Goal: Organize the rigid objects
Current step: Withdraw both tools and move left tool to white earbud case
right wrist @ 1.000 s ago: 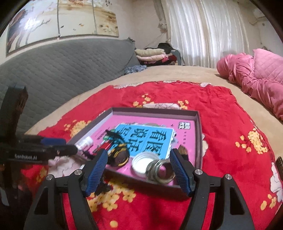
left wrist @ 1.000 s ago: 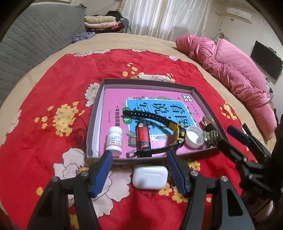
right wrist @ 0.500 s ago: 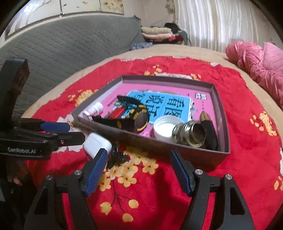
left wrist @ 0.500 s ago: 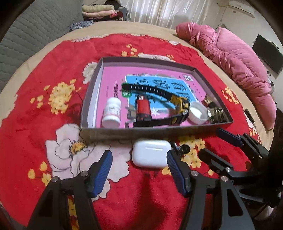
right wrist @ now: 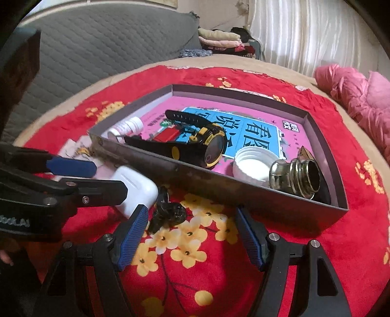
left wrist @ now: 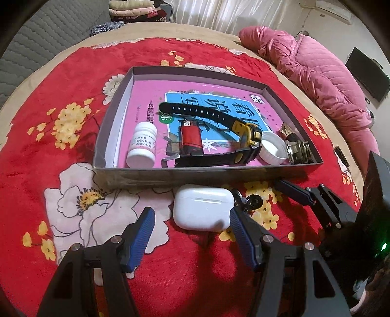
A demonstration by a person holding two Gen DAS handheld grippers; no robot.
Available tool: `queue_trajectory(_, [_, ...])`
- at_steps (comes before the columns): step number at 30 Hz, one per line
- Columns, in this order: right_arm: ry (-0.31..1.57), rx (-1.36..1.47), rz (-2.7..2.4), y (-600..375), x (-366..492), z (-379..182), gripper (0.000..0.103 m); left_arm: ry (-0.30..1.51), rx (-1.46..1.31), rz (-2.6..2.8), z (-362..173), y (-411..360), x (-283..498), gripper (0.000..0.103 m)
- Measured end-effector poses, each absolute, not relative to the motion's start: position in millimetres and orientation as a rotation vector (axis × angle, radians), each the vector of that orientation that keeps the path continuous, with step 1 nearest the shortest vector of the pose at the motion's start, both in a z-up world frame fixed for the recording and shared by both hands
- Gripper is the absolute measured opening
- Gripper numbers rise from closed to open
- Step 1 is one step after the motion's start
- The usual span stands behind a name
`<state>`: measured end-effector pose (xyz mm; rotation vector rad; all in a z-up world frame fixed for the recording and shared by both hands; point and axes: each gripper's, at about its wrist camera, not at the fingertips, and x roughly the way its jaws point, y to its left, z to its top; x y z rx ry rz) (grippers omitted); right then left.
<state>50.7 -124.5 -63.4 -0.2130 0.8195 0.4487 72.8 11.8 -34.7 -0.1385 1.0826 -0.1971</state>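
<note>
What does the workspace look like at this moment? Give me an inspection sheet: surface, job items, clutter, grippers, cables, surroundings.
Surface: red floral blanket spread over a bed.
Job's things: grey tray holds a pink book, white pill bottle, red lighter, black-and-yellow watch, white cap and glass bottle. White earbud case and a small black object lie outside, beside the tray's near wall.
Clutter: nothing seen.
Grippers: left gripper open, facing the earbud case; right gripper open, near the black object.
Cables: nothing seen.
Surroundings: pink quilted jacket, folded clothes, white curtains, grey headboard.
</note>
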Motion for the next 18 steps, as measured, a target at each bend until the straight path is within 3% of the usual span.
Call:
queue_trajectory(12, [0.819, -0.25, 0.433, -123, 53, -67, 0.072, 1.116, -0.129, -0.21, -47, 1, 78, 0.063])
queue_trajectory(18, [0.825, -0.229, 0.406, -133, 56, -65, 0.05, 1.129, -0.115, -0.217, -52, -4, 81, 0.063])
